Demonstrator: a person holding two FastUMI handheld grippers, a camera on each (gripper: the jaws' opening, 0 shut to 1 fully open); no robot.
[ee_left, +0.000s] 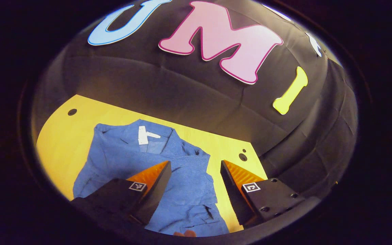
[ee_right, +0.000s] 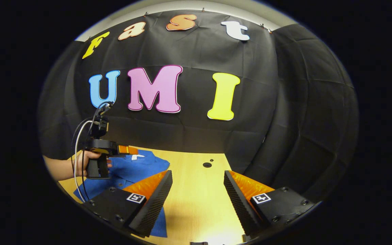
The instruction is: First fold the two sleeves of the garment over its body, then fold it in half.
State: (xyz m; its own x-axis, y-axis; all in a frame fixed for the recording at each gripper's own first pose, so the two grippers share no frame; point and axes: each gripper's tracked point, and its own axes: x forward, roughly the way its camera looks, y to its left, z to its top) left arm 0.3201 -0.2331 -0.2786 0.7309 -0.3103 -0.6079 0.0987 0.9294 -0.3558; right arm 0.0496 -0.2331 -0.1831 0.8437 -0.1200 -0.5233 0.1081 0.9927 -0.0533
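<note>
A blue collared garment (ee_left: 182,180) lies on the yellow wooden table (ee_left: 63,136), collar and white label toward the black wall, its cloth bunched in over the body. My left gripper (ee_left: 196,170) hovers above its right side, open, nothing between the fingers. In the right gripper view the same garment (ee_right: 138,168) lies at the left of the table (ee_right: 196,197). My right gripper (ee_right: 197,190) is open over bare wood to the right of it. The left gripper (ee_right: 124,150), held by a hand (ee_right: 87,161), hangs over the garment there.
The black cloth wall (ee_right: 196,129) rises right behind the table. Round holes (ee_right: 207,165) mark the tabletop near its far edge, and another hole (ee_left: 72,111) sits at the far left corner. A white cable (ee_right: 77,153) loops down from the left gripper's handle.
</note>
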